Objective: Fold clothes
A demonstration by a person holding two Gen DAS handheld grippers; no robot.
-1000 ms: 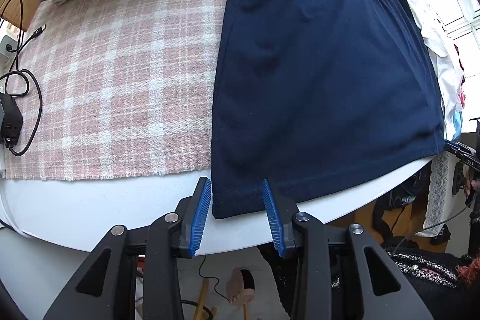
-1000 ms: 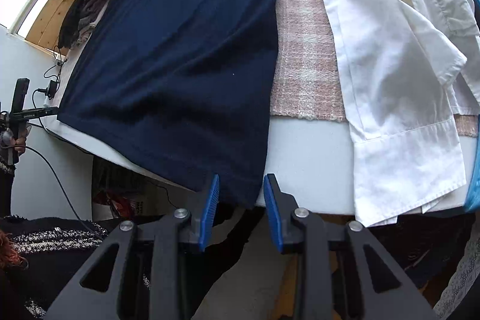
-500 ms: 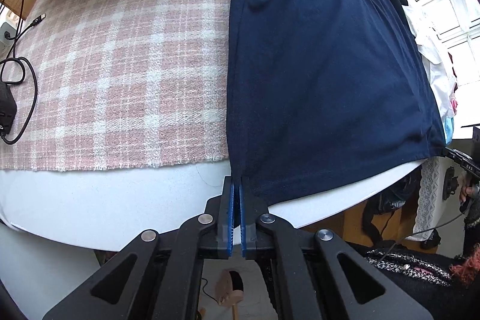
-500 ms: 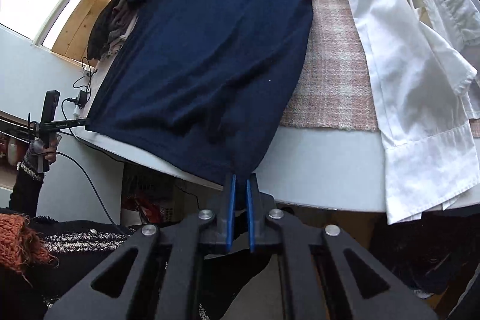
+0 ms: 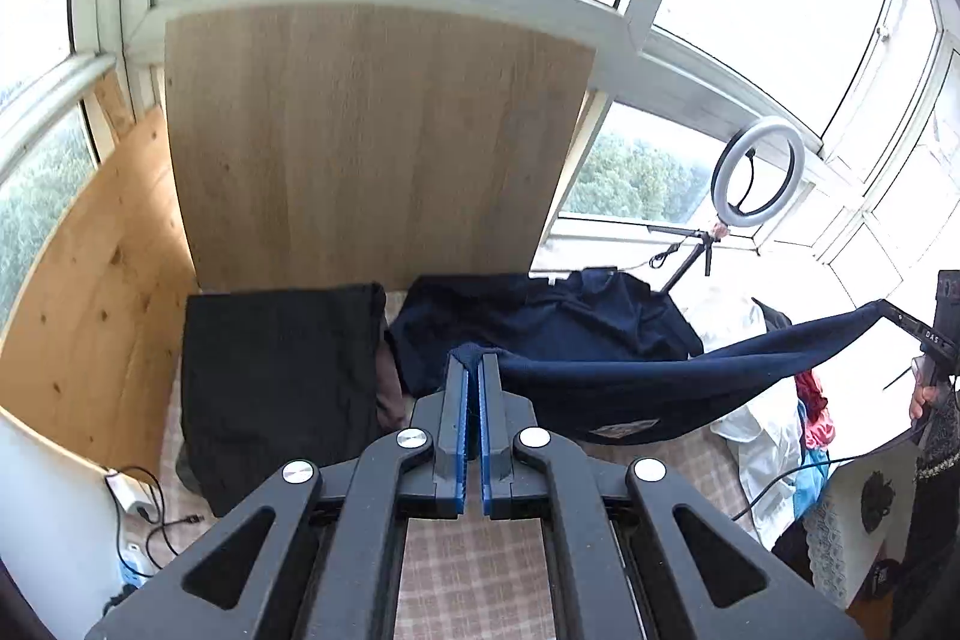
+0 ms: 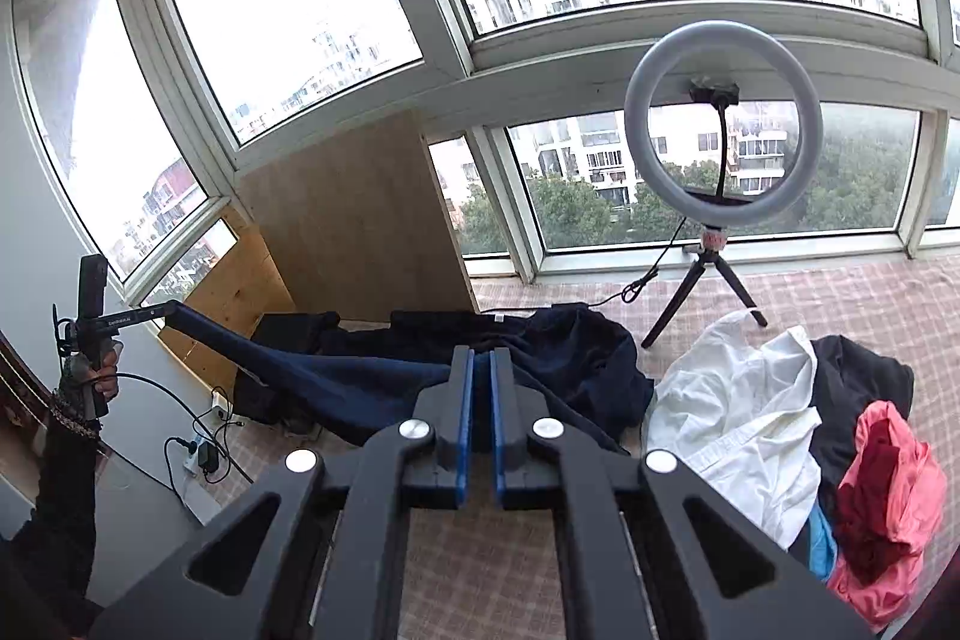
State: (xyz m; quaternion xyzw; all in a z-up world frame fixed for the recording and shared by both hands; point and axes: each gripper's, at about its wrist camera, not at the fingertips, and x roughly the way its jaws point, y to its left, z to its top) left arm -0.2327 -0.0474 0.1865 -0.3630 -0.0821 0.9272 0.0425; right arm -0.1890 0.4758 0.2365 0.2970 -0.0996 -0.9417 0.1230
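Observation:
A navy T-shirt (image 5: 630, 388) hangs stretched in the air between both grippers, its hem lifted and its upper part still bunched on the plaid cloth (image 5: 468, 580). My left gripper (image 5: 474, 358) is shut on one hem corner. In the left wrist view the right gripper (image 5: 918, 331) holds the other corner at the far right, in a person's hand (image 5: 921, 394). In the right wrist view my right gripper (image 6: 480, 358) is shut on the navy T-shirt (image 6: 372, 388), which runs left to the left gripper (image 6: 150, 313).
A folded black garment (image 5: 276, 382) lies at the left by a wooden board (image 5: 372, 148). A ring light (image 6: 720, 130) on a tripod stands at the back. A white shirt (image 6: 732, 412) and red-pink clothes (image 6: 882, 490) pile at the right. Charger cables (image 5: 138, 508) lie at the left edge.
Both grippers went from open to shut on the shirt's hem corners, then rose with the hem off the table edge. Both views now tilt up toward the windows.

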